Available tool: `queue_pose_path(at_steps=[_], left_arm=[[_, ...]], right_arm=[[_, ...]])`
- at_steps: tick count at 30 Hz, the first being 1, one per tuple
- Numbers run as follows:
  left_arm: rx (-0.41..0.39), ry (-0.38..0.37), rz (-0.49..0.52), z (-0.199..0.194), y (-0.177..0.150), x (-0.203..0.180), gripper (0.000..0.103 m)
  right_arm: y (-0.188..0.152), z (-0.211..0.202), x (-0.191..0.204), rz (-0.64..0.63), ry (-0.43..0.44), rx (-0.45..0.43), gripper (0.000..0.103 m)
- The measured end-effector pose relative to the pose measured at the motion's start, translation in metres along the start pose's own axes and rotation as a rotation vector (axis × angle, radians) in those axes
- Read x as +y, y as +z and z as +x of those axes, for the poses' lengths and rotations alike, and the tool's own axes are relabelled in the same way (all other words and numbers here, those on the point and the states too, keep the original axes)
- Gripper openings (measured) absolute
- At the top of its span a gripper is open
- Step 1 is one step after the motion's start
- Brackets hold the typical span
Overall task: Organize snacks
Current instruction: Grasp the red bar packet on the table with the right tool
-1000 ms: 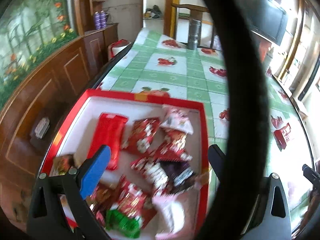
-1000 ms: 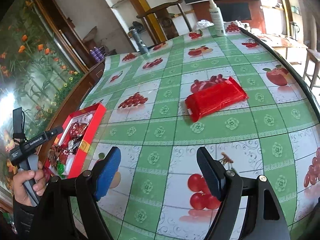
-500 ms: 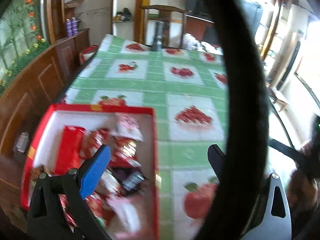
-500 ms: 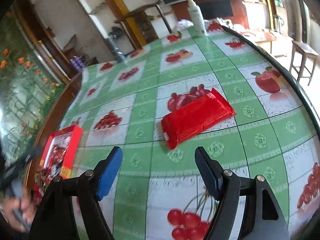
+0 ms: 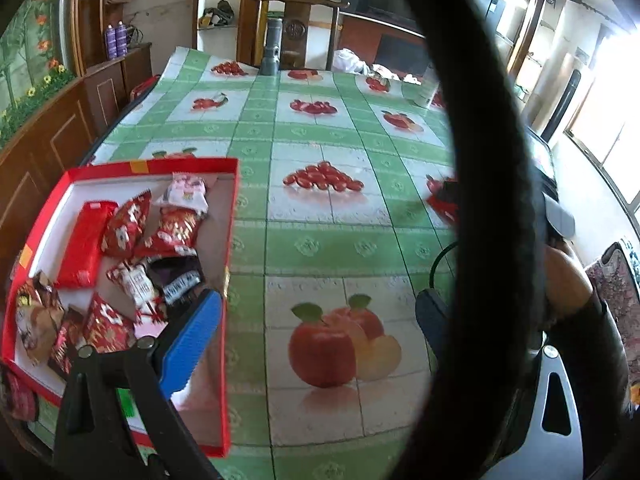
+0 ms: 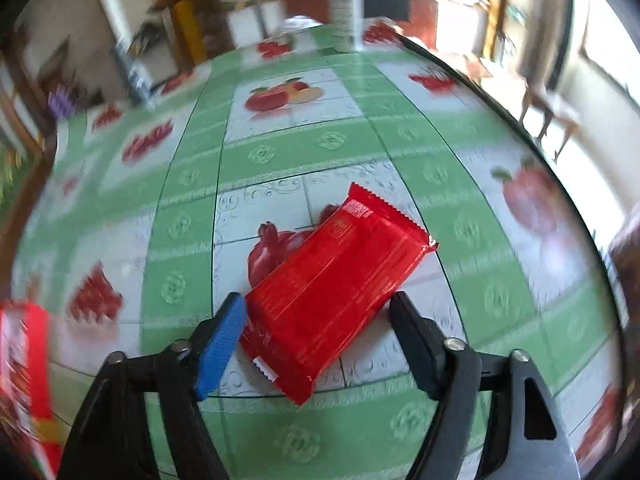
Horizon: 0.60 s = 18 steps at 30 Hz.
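Note:
A flat red snack packet (image 6: 340,280) lies on the green fruit-print tablecloth (image 6: 280,148). My right gripper (image 6: 318,308) hangs low over the packet's near end, which sits between the jaws. The jaws are closing; the blue pad (image 6: 224,340) is at the packet's corner and the black finger (image 6: 408,328) is just beside its edge. A red box (image 5: 160,166) holding several snack packs sits at the table's left edge. My left gripper (image 5: 312,332) is open and empty above the cloth to the right of the box. In the left wrist view the red packet (image 5: 440,200) is half hidden.
A thick black cable loop (image 5: 492,200) crosses the left wrist lens. A person's sleeve (image 5: 580,320) shows at the right. A grey flask (image 5: 272,54) and a white bottle (image 6: 344,12) stand at the far edge. A wooden cabinet (image 5: 48,148) runs along the left.
My right gripper came forward and down over the red packet and its jaws narrowed around it. My left gripper swung right, off the box and over the cloth.

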<state>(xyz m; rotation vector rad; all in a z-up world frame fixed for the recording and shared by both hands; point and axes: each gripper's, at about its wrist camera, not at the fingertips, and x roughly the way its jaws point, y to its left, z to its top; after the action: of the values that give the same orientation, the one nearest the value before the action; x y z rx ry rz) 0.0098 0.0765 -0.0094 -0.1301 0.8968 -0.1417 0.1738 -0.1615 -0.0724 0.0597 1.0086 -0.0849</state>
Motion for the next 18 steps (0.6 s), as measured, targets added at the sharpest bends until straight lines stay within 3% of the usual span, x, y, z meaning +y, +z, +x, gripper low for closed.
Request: queue_pose_path(at_steps=[2,3,5,6,9,11,12,13,18], left_arm=[[0.007,-0.001,0.005,0.001,-0.005,-0.002,0.098],[0.014,-0.001,0.006,0.002,-0.008,-0.003,0.098],[0.026,-0.011,0.008,0.005,-0.011,-0.006,0.098],[0.027,-0.015,0.011,0.005,-0.012,-0.007,0.098],[0.013,-0.012,0.015,0.004,-0.013,-0.009,0.098],[-0.007,0.008,0.006,0.002,-0.011,-0.008,0.098],[-0.020,0.032,-0.006,-0.001,-0.009,-0.004,0.098],[-0.029,0.053,-0.018,-0.004,-0.008,0.001,0.098],[-0.020,0.190,-0.092,-0.012,-0.015,0.044,0.098]], right_arm=[[-0.004,-0.004,0.001,-0.064,0.035,-0.002,0.034],[-0.009,-0.007,-0.001,-0.101,0.045,0.001,0.029],[-0.019,-0.013,-0.010,-0.135,0.091,0.015,0.006],[-0.023,-0.016,-0.013,-0.152,0.096,0.020,0.006],[-0.031,-0.026,-0.030,-0.106,0.146,0.035,0.012],[-0.027,-0.026,-0.039,-0.011,0.169,0.039,0.056],[-0.025,-0.027,-0.039,0.027,0.160,0.029,0.065],[-0.020,-0.027,-0.038,0.077,0.150,0.012,0.069],[0.010,-0.001,-0.012,0.154,0.034,0.022,0.070]])
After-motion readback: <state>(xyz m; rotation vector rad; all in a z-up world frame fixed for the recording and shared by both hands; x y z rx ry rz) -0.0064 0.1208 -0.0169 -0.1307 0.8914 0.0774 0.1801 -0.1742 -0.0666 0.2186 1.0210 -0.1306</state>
